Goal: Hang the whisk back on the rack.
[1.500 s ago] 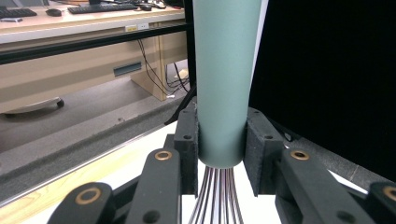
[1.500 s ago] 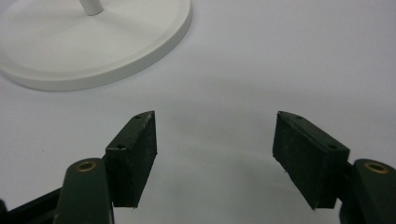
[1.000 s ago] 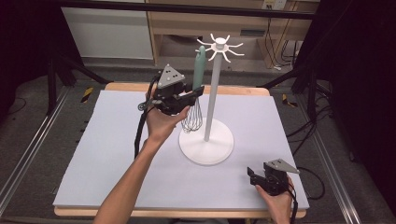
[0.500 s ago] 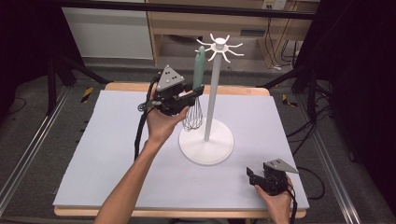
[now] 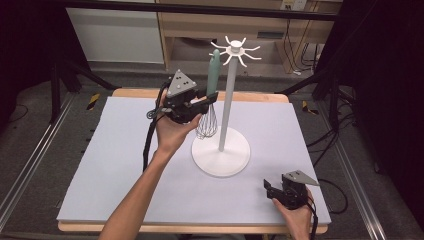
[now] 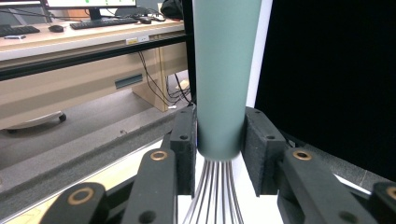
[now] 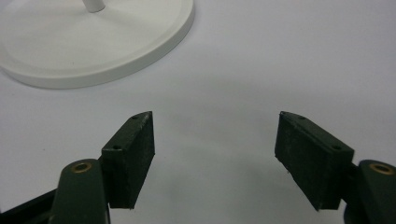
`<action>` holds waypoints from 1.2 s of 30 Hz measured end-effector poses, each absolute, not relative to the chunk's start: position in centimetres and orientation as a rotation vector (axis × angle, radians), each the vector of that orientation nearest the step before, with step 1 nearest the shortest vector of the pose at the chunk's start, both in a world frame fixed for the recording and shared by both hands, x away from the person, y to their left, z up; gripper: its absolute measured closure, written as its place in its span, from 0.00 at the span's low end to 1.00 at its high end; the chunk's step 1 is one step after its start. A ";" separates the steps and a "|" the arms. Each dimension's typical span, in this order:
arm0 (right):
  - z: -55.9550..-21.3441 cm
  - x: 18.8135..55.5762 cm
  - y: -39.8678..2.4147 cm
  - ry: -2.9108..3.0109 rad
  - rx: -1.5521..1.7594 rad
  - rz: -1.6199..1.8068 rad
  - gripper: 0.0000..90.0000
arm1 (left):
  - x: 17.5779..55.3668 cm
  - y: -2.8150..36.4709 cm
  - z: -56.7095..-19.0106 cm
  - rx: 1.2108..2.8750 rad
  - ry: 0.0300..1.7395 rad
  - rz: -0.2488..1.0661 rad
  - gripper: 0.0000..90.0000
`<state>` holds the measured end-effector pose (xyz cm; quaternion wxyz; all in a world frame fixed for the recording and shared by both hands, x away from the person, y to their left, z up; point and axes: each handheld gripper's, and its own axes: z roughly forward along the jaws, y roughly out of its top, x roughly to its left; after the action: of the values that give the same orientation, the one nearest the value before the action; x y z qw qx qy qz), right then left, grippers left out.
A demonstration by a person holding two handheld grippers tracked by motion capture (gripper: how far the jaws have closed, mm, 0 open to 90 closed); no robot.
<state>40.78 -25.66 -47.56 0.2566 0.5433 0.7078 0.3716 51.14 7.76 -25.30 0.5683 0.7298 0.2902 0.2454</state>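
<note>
A whisk [image 5: 214,70] with a teal handle and wire loops stands upright, handle up, beside the white hook stand [image 5: 228,107]. Its top reaches the stand's hooks, and I cannot tell whether it hangs on one. My left gripper [image 5: 210,98] holds the handle's lower end. In the left gripper view the pads [image 6: 184,140] still lie against both sides of the whisk [image 6: 222,70], though the jaws have just been opening slightly. My right gripper [image 5: 268,186] rests low near the table's front right corner. Its jaws have just been opening and are open with nothing between them [image 7: 215,149].
The stand's round white base [image 5: 220,155] sits mid-table on the pale mat [image 5: 110,165], and its edge [image 7: 93,42] lies just ahead of the right gripper. Cables, a wooden bench and dark curtains surround the table.
Both hands stay in place. The right gripper's jaws look slightly wider than before; the whisk and left gripper show no visible shift.
</note>
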 end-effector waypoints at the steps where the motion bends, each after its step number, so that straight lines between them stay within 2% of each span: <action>1: -47.6 40.8 -25.7 1.920 1.480 1.009 0.32 | 51.1 7.8 -25.3 1.714 0.685 0.577 0.73; 10: -47.6 40.8 -25.9 1.915 1.488 1.009 0.32 | 50.8 8.4 -26.0 1.724 0.698 0.567 0.63; 20: -47.6 40.9 -25.8 1.908 1.492 1.018 0.28 | 49.3 10.9 -28.0 1.759 0.735 0.594 0.50; 36: -47.9 40.9 -25.9 1.910 1.498 1.003 0.26 | 47.0 14.6 -33.7 1.818 0.794 0.546 0.43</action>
<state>40.94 -25.94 -47.87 0.2545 0.5515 0.7032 0.3694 46.99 14.62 -33.72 0.5160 0.7568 0.3307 0.2273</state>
